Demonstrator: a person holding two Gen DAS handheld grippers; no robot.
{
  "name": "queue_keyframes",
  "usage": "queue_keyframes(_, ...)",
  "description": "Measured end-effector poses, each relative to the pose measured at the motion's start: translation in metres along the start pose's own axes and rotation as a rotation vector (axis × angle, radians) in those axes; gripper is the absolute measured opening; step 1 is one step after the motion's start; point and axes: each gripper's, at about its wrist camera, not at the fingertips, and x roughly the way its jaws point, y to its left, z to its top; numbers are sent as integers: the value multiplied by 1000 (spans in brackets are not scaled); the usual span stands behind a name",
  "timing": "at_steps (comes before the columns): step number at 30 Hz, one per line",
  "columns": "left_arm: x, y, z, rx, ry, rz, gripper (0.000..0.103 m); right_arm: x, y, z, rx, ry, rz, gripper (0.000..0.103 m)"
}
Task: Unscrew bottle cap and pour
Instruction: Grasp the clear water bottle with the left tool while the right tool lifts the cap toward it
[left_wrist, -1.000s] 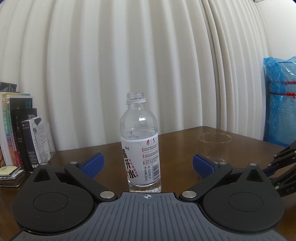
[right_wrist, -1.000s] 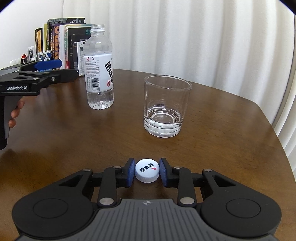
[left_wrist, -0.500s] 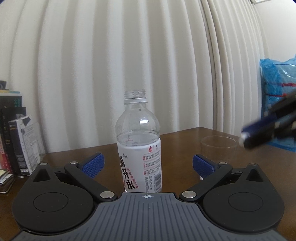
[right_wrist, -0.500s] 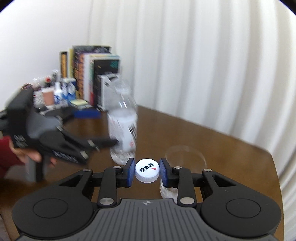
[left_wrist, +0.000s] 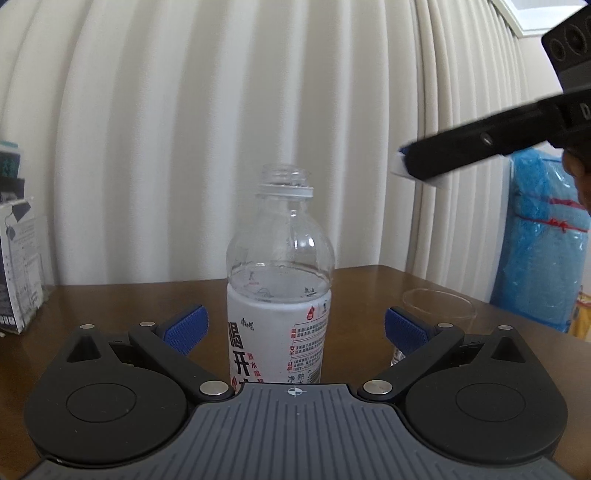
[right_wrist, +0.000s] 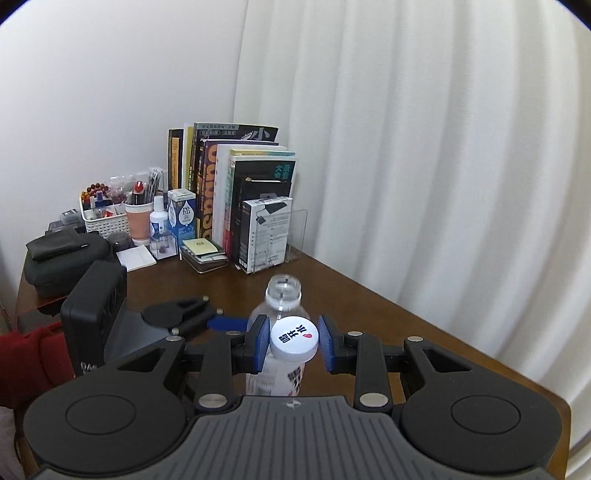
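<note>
On the brown wooden counter (left_wrist: 369, 280), the clear plastic water bottle with a white label (left_wrist: 279, 295) stands upright and uncapped.

The left tongs (left_wrist: 293, 326) are spread wide, blue pads either side of the bottle without touching it. The right tongs (right_wrist: 294, 341) are raised above the counter, clamped on the round white bottle cap (right_wrist: 294, 339), close to the bottle's open mouth. A clear drinking glass (left_wrist: 437, 304) sits to the bottle's right. A row of upright books (right_wrist: 236, 192) lines the far corner.
</note>
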Motion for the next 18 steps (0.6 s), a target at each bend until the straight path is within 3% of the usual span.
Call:
queue_keyframes(8,5,5,0,-16,16,-14,102,11,-1,14,-14,-8,34,32)
queue_keyframes(10,6,6,0,-23,22,-16,98,13,-1,17,-20,-5,46,32)
queue_keyframes(14,8,7,1,-33,42,-12,79,19,0,23,-32,1,56,32)
queue_keyframes(18,10,9,2,-44,63,3,72,25,-2,28,-30,4,67,32)
